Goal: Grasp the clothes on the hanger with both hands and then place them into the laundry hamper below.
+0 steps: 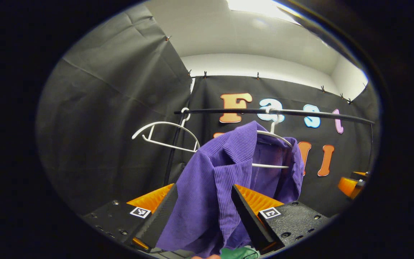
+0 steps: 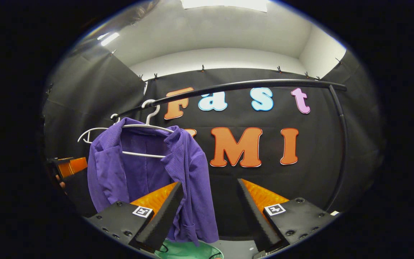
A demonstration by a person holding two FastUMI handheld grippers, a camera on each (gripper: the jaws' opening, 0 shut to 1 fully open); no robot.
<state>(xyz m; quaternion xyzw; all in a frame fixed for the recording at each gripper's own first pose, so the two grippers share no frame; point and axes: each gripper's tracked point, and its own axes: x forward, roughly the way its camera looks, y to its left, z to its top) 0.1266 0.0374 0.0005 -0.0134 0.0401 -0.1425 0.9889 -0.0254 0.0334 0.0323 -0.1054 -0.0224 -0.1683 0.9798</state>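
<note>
You're closing in for the grab right now: the purple corduroy jacket is hanging on its white hanger on the black rail, not yet pinched. Your left hand-held gripper is sitting wide open with the cloth between its fingers, while the right hand-held gripper is hanging wide open, empty, beside the sleeve. Next you'll likely need both clamped before lifting off toward the green hamper below.

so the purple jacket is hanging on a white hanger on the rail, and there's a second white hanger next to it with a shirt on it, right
Not quite. The purple jacket does hang on a white hanger on the rail, but the second white hanger next to it is bare; no shirt is on it. The left gripper view shows this plainly.
</note>
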